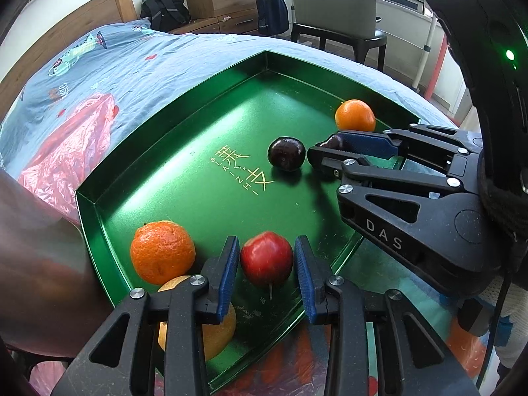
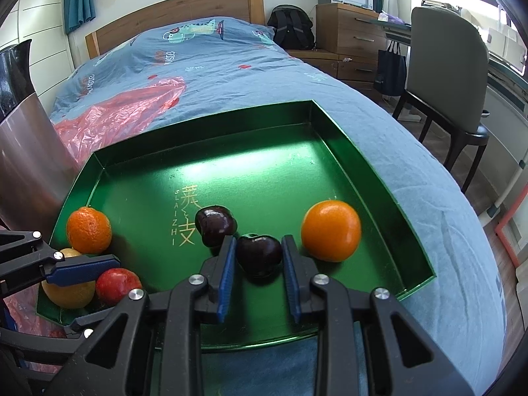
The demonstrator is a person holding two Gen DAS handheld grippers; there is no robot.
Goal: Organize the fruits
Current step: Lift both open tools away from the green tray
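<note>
Clamped on a red fruit between the left gripper pads, low centre of the left view, stem pointing down-frame toward the camera. Likewise shut on a dark plum in the right gripper, low centre of the right view; stem dimple seemingly upward. Probably gripped for sorting by kind: oranges parted across the green tray, second plum just beside.
</note>
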